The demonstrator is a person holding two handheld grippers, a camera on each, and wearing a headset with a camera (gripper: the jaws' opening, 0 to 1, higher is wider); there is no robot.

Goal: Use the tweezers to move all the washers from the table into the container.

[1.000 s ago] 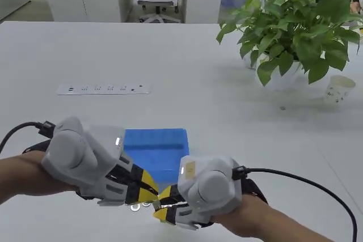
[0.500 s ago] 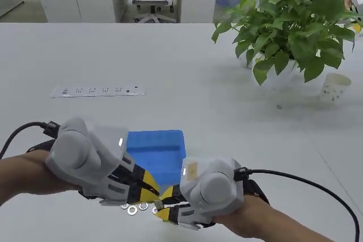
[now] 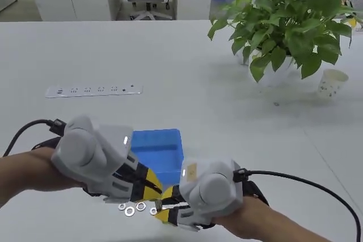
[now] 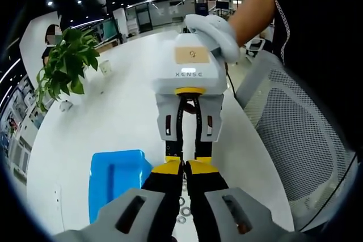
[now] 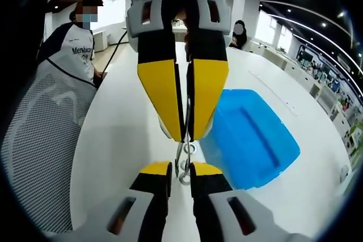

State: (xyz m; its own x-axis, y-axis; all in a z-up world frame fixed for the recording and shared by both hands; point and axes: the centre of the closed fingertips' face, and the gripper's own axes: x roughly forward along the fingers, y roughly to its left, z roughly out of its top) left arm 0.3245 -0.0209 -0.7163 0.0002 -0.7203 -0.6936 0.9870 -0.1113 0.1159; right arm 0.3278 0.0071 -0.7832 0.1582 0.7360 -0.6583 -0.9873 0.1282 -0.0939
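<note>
The two grippers meet tip to tip just in front of the blue container [image 3: 156, 135]. My left gripper [image 3: 152, 185] comes in from the left and my right gripper [image 3: 161, 205] from the right. Thin metal tweezers [image 5: 182, 157] run between both pairs of jaws, and each gripper looks shut on them. Several small steel washers [image 3: 130, 212] lie on the white table under the jaws, also seen as washers [image 5: 190, 149] beside the container [image 5: 255, 140]. In the left gripper view my left gripper [image 4: 185, 165] faces the right gripper [image 4: 188, 154], with the container [image 4: 113, 174] on the left.
A white power strip [image 3: 93, 90] lies at the far left of the table [image 3: 187, 83]. A potted green plant [image 3: 283, 21] and a paper cup [image 3: 332, 83] stand at the far right. Office chairs and people are beyond the table's edges.
The head camera has tipped down a little. The left gripper has lifted slightly, so more washers show beneath the jaws. Both grippers stay tip to tip.
</note>
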